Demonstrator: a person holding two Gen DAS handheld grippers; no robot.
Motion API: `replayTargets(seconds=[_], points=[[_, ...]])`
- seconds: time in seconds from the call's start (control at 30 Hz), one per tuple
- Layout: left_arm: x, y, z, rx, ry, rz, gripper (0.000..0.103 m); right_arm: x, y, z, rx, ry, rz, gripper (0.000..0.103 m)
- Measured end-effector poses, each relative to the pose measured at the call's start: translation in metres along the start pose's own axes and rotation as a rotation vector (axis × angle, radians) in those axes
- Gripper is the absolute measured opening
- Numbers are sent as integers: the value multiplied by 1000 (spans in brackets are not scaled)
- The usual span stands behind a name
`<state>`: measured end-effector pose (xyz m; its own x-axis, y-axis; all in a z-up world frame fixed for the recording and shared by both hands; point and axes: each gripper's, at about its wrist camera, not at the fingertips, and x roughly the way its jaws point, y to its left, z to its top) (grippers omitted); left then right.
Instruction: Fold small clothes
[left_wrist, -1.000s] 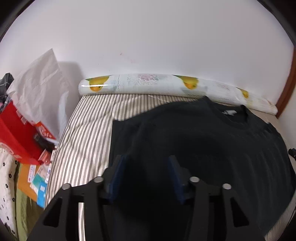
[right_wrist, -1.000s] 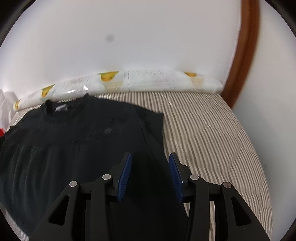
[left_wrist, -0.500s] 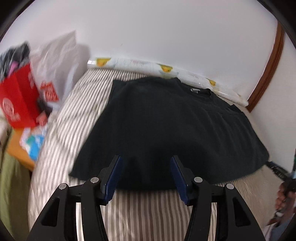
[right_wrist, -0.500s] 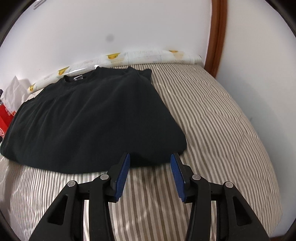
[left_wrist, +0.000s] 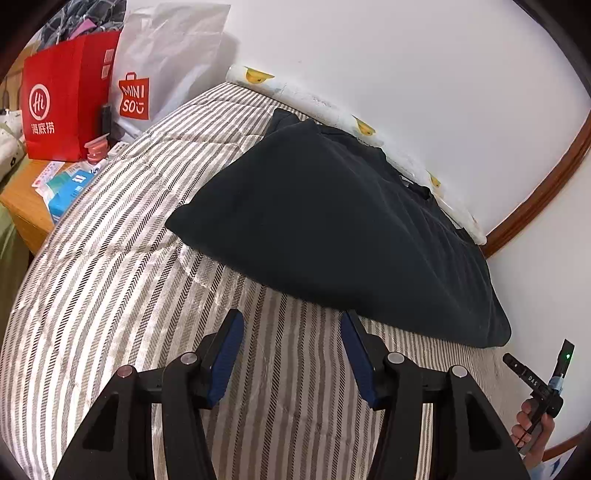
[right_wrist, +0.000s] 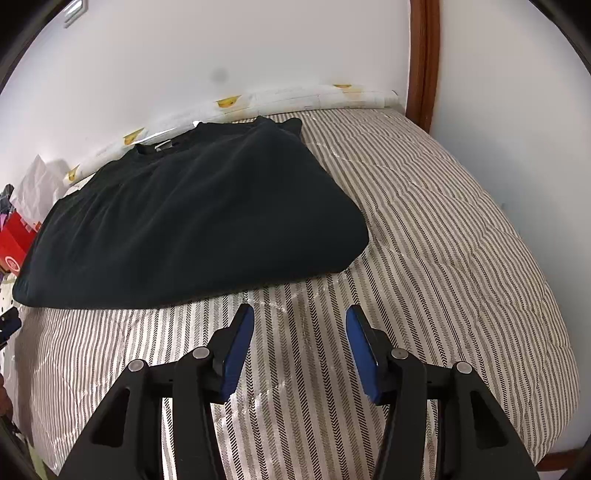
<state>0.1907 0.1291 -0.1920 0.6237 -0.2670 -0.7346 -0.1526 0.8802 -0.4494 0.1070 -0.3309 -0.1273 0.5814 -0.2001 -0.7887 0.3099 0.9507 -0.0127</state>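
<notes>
One black shirt (right_wrist: 192, 218) on bed (right_wrist: 443, 258).

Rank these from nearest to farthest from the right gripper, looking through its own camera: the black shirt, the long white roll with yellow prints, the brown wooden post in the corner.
1. Black shirt: spread on the striped bedcover, just ahead and left of the right gripper.
2. Long white roll with yellow prints: along the wall, behind the shirt.
3. Brown wooden post: far right corner, about level with the roll's end; close to call.

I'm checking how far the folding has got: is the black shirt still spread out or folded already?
Spread out. The black shirt lies flat on the striped bedcover, collar at the far end, hem nearest the grippers, no fold visible.
</notes>
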Motion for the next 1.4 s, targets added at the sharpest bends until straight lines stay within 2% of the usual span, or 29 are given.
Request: replayTargets(seconds=[0.1,0.43,0.6,0.9,1.03,1.17,1.4], points=[[8,3,6,-31,11,-21,52,1,-2,3,15,0,7,52],[20,15,26,-127,-22,-41,52,9,-9,20,102,-12,25,53],[26,14,34,-144,-40,-21,52,16,-10,26,145,-9,54,54],[30,4,39,-80,-53,42,52,38,-15,31,227,8,110,58],[29,2,38,-67,-59,56,52,45,-16,31,250,21,103,65],[29,3,38,-68,-56,51,52,43,-19,26,264,42,99,65],[31,-4,37,-37,-63,86,52,43,-20,23,287,6,97,66]])
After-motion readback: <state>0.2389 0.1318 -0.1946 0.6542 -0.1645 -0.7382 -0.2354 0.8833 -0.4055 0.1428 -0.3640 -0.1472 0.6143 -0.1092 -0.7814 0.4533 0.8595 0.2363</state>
